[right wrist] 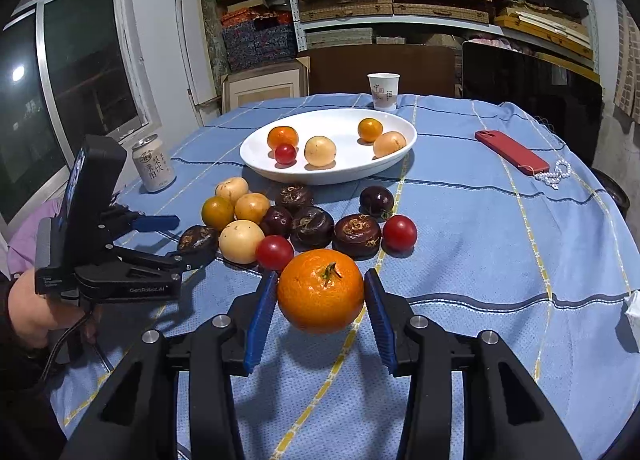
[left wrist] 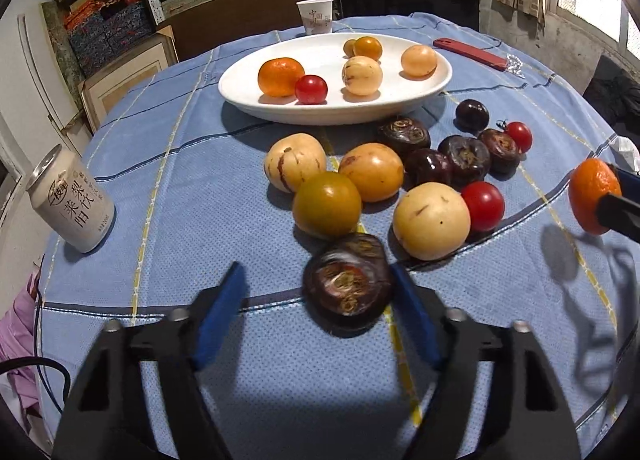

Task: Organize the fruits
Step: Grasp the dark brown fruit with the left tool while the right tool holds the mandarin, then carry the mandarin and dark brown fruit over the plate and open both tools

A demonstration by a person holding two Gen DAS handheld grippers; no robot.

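A dark brown water chestnut (left wrist: 347, 284) lies on the blue cloth between the fingers of my left gripper (left wrist: 316, 268). The right pad touches it and the left pad stands apart, so the gripper is open. My right gripper (right wrist: 321, 275) is shut on a mandarin (right wrist: 320, 292) and holds it a little above the cloth. That mandarin (left wrist: 592, 196) also shows at the right edge of the left wrist view. A loose pile of pale yellow fruits (left wrist: 431, 220), cherry tomatoes (left wrist: 483, 205) and more dark chestnuts (left wrist: 464, 158) lies in front of the white plate (left wrist: 320, 116), which holds several fruits.
A drink can (left wrist: 72, 200) stands at the left near the table's edge. Behind the plate are a paper cup (left wrist: 316, 16) and a red phone (left wrist: 468, 52) with beads. A person's hand (right wrist: 28, 308) holds the left gripper (right wrist: 188, 238). Shelves of boxes line the back wall.
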